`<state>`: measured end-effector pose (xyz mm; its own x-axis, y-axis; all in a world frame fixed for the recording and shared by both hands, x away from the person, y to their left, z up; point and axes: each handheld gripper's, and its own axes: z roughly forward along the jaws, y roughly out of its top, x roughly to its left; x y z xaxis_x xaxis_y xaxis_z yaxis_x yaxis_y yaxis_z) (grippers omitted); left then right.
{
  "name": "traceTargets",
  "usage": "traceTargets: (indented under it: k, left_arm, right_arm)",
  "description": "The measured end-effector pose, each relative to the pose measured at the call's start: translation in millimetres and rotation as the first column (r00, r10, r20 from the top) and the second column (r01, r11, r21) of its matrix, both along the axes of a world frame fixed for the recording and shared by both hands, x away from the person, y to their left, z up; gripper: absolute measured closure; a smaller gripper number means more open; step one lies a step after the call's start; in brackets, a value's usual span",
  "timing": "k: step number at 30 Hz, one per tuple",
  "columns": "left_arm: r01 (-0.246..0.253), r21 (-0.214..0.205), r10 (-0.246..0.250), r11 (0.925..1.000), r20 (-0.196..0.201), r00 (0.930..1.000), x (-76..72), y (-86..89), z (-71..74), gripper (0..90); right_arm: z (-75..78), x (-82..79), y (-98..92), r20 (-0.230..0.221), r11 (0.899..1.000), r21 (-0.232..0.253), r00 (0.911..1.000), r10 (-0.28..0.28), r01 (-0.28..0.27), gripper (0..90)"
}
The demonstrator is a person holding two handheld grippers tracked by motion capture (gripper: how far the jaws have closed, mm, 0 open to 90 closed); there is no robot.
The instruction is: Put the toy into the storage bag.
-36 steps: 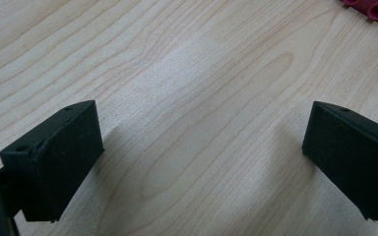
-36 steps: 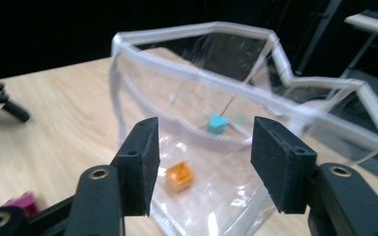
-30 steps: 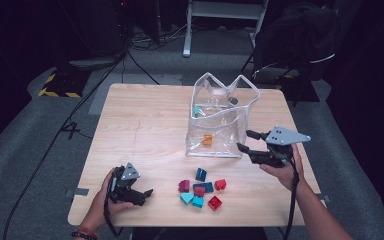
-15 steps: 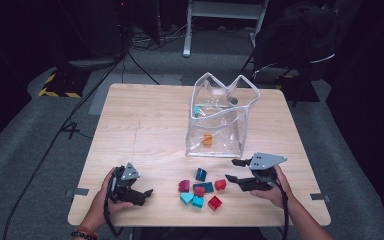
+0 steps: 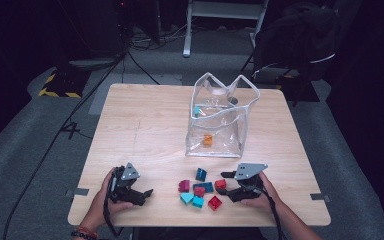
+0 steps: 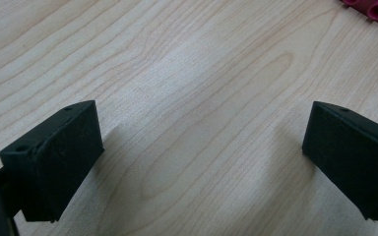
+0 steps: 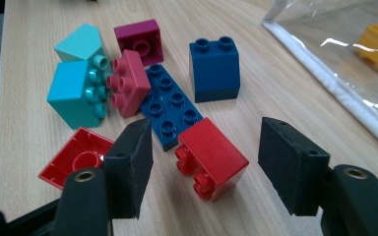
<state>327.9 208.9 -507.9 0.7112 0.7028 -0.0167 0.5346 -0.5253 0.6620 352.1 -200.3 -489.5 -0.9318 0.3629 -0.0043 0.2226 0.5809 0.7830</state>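
Note:
Several loose bricks lie in a pile near the table's front edge. My right gripper sits low at the pile's right side. Its jaws have just been opening and now straddle a red brick lying on its side, with a gap at each pad. Beyond it are a flat blue brick, a tall dark blue brick, a pink-red brick, teal bricks and a magenta brick. My left gripper rests open at the front left, with bare wood between its jaws.
A clear plastic bag stands upright behind the pile and holds an orange brick and a teal one. An upturned red brick lies by my right gripper's left jaw. Cables and a chair base lie on the floor beyond the table.
My right gripper has come down from beside the bag to the right side of the brick pile, and its jaws are wider. The left gripper has stayed put.

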Motion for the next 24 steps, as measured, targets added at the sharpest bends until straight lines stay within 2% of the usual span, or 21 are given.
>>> traceTargets:
  k: [9, 13, 19, 24]
  left_arm:
    - [0.000, 0.000, 0.000, 1.0000, 0.000, 1.0000, 0.0, -0.1, 0.0, 2.0]
    - [-0.001, 0.000, 0.001, 1.0000, 0.000, 1.0000, -0.1, -0.1, 0.0, 2.0]
    - [-0.001, 0.000, 0.001, 1.0000, 0.000, 1.0000, -0.1, -0.1, 0.0, 2.0]
    - [-0.001, 0.000, 0.001, 1.0000, 0.000, 1.0000, -0.1, -0.1, 0.0, 2.0]
  right_arm:
    - [-15.9, 3.0, 2.7, -0.031, 0.999, -0.028, 0.9994, -0.018, 0.017, 41.0]
    - [-16.4, 0.6, 2.4, -0.005, 0.999, -0.027, 0.9997, -0.024, 0.024, 55.3]
    - [-16.2, -2.3, 1.8, 0.029, 0.999, -0.031, 0.9990, -0.033, 0.034, 56.6]
    - [-15.8, -1.7, -0.5, 0.026, 0.998, -0.017, 0.9980, -0.058, 0.058, 56.6]
